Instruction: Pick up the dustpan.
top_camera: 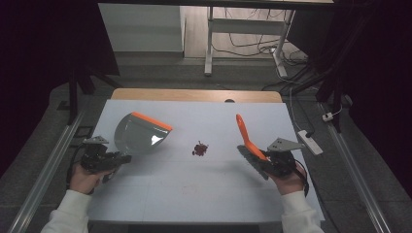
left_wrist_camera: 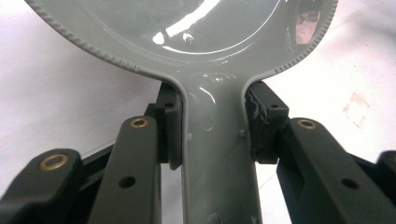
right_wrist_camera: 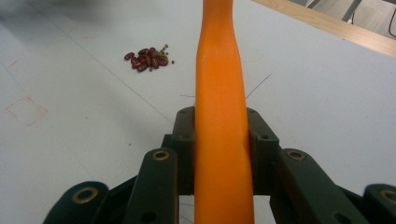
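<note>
A grey dustpan [top_camera: 141,133] with an orange lip lies on the white table [top_camera: 194,194] at the left, its mouth facing right. My left gripper [top_camera: 121,158] is shut on its handle; in the left gripper view the pads clamp the grey handle [left_wrist_camera: 212,140] below the pan [left_wrist_camera: 187,28]. My right gripper [top_camera: 265,158] is shut on an orange brush [top_camera: 244,133], whose handle points up and away while grey bristles trail by the gripper. The orange handle [right_wrist_camera: 219,84] runs between the pads. A small pile of red beans [top_camera: 199,149] [right_wrist_camera: 147,58] lies between the two tools.
A wooden strip [top_camera: 194,94] borders the table's far edge. A white power strip [top_camera: 309,141] lies off the right side, by a metal rail. Desk legs and cables stand on the floor beyond. Faint red marks [right_wrist_camera: 25,111] show on the tabletop.
</note>
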`<state>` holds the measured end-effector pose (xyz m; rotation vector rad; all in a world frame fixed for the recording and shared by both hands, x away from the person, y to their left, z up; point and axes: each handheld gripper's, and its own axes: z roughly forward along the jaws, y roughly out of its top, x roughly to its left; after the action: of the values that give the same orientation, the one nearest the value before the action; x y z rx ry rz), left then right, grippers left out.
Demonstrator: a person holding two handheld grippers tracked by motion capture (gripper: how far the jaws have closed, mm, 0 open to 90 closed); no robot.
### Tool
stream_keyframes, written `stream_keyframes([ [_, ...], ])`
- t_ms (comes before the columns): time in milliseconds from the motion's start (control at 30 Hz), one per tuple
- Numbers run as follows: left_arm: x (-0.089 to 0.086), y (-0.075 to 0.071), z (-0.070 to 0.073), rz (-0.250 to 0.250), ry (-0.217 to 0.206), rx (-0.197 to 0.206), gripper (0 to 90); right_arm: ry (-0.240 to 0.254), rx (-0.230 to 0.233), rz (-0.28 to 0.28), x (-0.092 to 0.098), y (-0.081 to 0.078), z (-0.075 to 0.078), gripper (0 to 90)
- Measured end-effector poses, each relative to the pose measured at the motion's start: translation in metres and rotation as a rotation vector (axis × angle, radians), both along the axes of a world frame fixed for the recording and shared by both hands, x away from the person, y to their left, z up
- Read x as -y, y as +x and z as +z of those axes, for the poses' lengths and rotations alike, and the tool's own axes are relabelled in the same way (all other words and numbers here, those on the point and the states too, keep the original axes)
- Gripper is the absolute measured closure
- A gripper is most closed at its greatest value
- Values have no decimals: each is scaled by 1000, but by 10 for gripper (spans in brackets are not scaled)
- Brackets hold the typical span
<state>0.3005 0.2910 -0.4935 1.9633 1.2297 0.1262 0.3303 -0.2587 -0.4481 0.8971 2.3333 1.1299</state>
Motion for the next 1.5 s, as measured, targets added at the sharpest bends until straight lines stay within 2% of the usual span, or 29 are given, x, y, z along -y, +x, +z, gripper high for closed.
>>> stream_keyframes([
  [267,3,-2,1,-55,2,19,622,3,1,-1,-8,7,0,702],
  [533,5,-4,2,-86,12,34,621,21,3,-15,-19,15,-1,702],
  [800,11,-5,2,-152,31,21,622,28,1,-22,-28,24,-3,702],
  [1067,21,-6,1,-242,63,17,621,45,2,-35,-28,31,-3,701],
  [1200,28,-6,1,-256,77,2,621,53,1,-43,-30,33,-2,702],
  [1500,40,-7,-2,-324,89,-10,622,54,-10,-30,-39,40,-6,702],
])
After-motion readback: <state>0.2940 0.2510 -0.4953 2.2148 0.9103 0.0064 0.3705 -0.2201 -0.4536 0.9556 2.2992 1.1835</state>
